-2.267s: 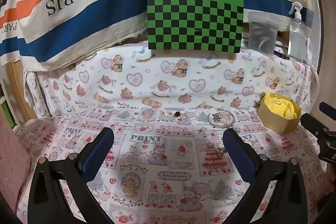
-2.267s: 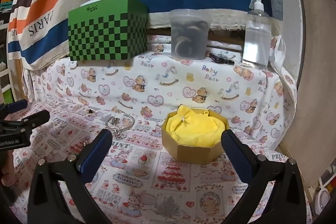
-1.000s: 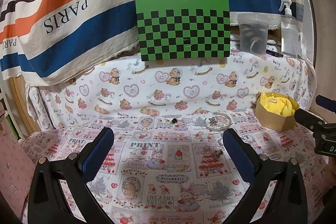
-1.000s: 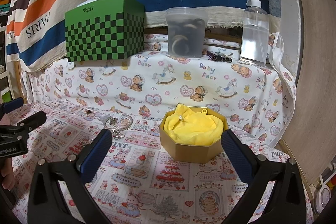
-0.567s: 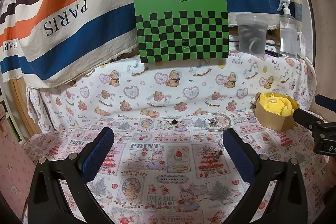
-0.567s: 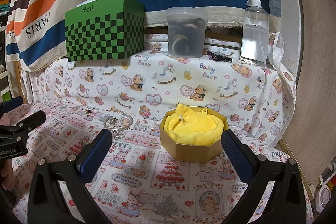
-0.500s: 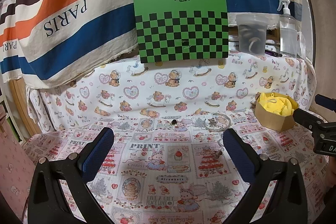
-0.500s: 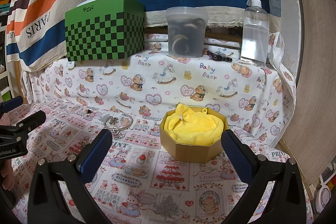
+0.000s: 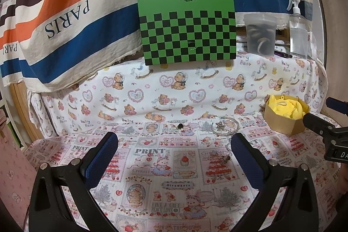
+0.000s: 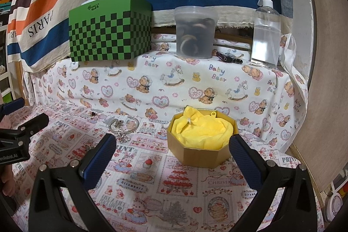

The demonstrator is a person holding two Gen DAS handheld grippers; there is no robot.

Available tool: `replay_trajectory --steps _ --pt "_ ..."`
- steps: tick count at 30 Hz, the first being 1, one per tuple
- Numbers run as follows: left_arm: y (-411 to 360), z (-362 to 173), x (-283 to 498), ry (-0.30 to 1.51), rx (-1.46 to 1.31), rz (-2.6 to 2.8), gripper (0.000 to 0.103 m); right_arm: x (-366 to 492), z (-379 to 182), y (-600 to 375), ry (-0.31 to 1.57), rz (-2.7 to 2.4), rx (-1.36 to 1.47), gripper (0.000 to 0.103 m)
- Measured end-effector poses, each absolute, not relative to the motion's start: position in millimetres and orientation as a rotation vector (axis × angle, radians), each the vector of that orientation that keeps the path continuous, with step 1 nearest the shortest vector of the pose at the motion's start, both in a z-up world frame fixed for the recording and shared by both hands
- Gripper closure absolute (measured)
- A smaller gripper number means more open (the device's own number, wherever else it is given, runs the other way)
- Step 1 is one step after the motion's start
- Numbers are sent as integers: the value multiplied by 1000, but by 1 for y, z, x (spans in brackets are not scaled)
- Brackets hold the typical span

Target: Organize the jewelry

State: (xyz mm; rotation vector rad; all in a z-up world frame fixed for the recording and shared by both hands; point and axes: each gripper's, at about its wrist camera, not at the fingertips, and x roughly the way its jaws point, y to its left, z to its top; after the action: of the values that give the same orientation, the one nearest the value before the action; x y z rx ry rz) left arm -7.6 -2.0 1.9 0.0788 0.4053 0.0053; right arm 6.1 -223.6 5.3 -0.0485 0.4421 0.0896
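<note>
A gold octagonal jewelry box (image 10: 202, 152) lined with yellow cloth (image 10: 203, 129) sits on the printed tablecloth; it also shows in the left wrist view (image 9: 285, 123). A silver bangle (image 9: 225, 128) with a charm lies left of the box, also in the right wrist view (image 10: 124, 123). A chain with a pendant (image 9: 227, 157) lies in front of it. A small dark ring (image 9: 180, 126) lies further left. My left gripper (image 9: 174, 156) is open and empty above the cloth. My right gripper (image 10: 170, 156) is open and empty, just in front of the box.
A green checkered tissue box (image 9: 188, 29), a clear tub (image 10: 195, 32) and a spray bottle (image 10: 266, 29) stand on the raised shelf behind. A striped PARIS cloth (image 9: 65, 14) hangs at the back. A wooden panel (image 10: 322, 101) stands at the right.
Both grippers have drawn back a little from the shelf since 2.3 s ago. Over the last half second nothing has moved. Both stay open.
</note>
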Motion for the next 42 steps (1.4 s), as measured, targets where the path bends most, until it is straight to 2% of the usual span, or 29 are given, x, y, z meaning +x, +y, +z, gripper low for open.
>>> replay_trajectory --steps 27,37,42 --pt "4 2 -6 401 38 -36 0 5 8 -230 432 72 -19 0" --pt "22 25 -21 195 53 70 0 9 6 -233 457 122 11 0" --pt "34 30 -19 200 8 74 0 13 2 -238 495 156 54 0"
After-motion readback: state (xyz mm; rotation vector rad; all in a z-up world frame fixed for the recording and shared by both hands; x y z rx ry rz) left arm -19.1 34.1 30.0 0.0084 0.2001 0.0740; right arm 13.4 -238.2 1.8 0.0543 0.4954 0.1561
